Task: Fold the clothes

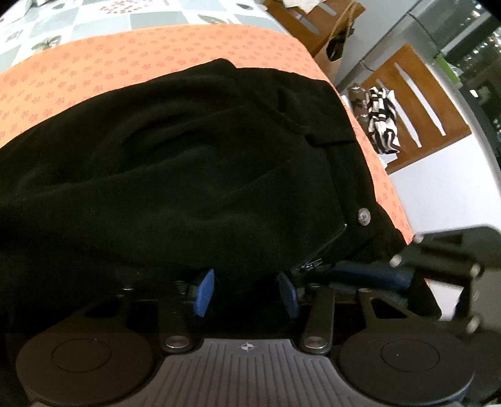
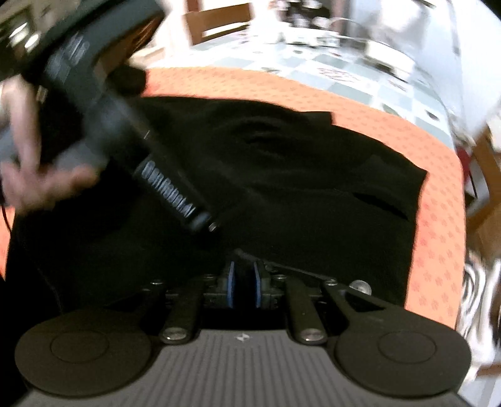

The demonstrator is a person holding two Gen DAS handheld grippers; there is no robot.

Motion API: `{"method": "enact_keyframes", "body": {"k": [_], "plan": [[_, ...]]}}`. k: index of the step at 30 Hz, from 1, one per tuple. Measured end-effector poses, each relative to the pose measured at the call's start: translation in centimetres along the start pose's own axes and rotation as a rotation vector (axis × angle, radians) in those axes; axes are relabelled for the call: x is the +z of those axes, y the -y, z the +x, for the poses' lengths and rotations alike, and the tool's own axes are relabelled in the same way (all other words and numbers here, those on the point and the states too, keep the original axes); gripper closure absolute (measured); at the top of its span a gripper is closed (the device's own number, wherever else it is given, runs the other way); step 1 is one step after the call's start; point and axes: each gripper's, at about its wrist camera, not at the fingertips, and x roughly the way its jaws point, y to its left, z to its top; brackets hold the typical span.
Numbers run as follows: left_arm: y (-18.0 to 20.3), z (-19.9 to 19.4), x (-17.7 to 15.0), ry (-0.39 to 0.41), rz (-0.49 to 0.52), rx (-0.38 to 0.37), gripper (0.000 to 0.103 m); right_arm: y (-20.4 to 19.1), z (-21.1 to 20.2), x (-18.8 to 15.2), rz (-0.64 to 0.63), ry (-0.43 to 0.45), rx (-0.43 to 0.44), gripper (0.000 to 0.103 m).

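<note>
orange cloth with a small flower print [image 1: 156, 59] covering the near table surface; beyond it, a checked tablecloth in pale green and white [image 1: 94, 18]. wooden chairs [image 1: 416, 103] beside the table, one carrying a striped bundle [image 1: 383, 122]. brown paper bag [image 1: 336, 47] on the floor.

Motion-blurred hand [image 2: 34, 162] and left tool's body [image 2: 103, 103]; black trousers' [image 1: 175, 162] near edge behind the tool.

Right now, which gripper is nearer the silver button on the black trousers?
Right. The right gripper sits beside the button; the left gripper is farther along the trousers.
</note>
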Motion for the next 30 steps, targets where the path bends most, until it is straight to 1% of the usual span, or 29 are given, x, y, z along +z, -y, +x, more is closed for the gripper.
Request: {"method": "enact_keyframes", "body": {"k": [2, 6, 12, 15, 20, 21, 22, 26, 30], "plan": [[-0.1, -0.1, -0.4, 0.018, 0.017, -0.011, 0.053, 1.2, -0.6, 0.2, 0.095, 0.007, -0.008, 0.088], [-0.1, -0.2, -1.0, 0.051, 0.051, -0.019, 0.053, 4.5, 0.2, 0.6, 0.359, -0.027, 0.025, 0.088], [-0.2, -0.3, -1.3, 0.069, 0.053, -0.028, 0.053, 5.4, 2.3, 0.4, 0.455, -0.084, 0.059, 0.085], [-0.5, -0.4, -1.4, 0.075, 0.053, -0.038, 0.053, 4.2, 3.0, 0.6, 0.405, -0.119, 0.005, 0.084], [-0.6, -0.5, -1.5, 0.081, 0.049, -0.044, 0.053, 3.6, 3.0, 0.8, 0.406, -0.122, -0.026, 0.083], [-0.6, -0.4, -1.4, 0.082, 0.048, -0.044, 0.053, 3.5, 2.9, 0.9, 0.403, -0.12, -0.03, 0.084], [-0.5, -0.4, -1.4, 0.081, 0.047, -0.044, 0.053, 3.3, 2.9, 1.0, 0.389, -0.119, -0.039, 0.088], [-0.5, -0.4, -1.3, 0.08, 0.04, -0.045, 0.053, 2.3, 2.6, 1.5, 0.332, -0.12, -0.075, 0.089], [-0.8, -0.4, -1.3, 0.075, 0.035, -0.056, 0.053, 1.7, 2.3, 2.1, 0.294, -0.123, -0.083, 0.094]]}}
